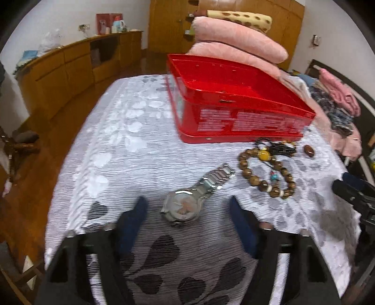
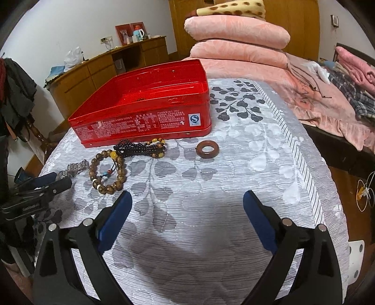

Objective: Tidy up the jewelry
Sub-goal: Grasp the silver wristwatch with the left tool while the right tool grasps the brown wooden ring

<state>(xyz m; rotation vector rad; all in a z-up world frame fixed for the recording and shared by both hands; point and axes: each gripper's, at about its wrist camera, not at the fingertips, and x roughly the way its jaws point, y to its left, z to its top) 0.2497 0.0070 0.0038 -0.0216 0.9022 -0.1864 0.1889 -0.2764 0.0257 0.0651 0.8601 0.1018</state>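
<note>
An open red tin box stands on the grey leaf-patterned bedspread. In front of it lie a silver wristwatch, a brown bead bracelet, a black and amber bead strand and a brown ring. My left gripper is open, its fingers either side of the watch face. My right gripper is open and empty, short of the jewelry. It shows at the right edge of the left wrist view.
Stacked pink pillows and a spotted blanket lie behind the box. Folded clothes lie at the right. A wooden cabinet runs along the left wall. The bed edge drops to a wooden floor at the left.
</note>
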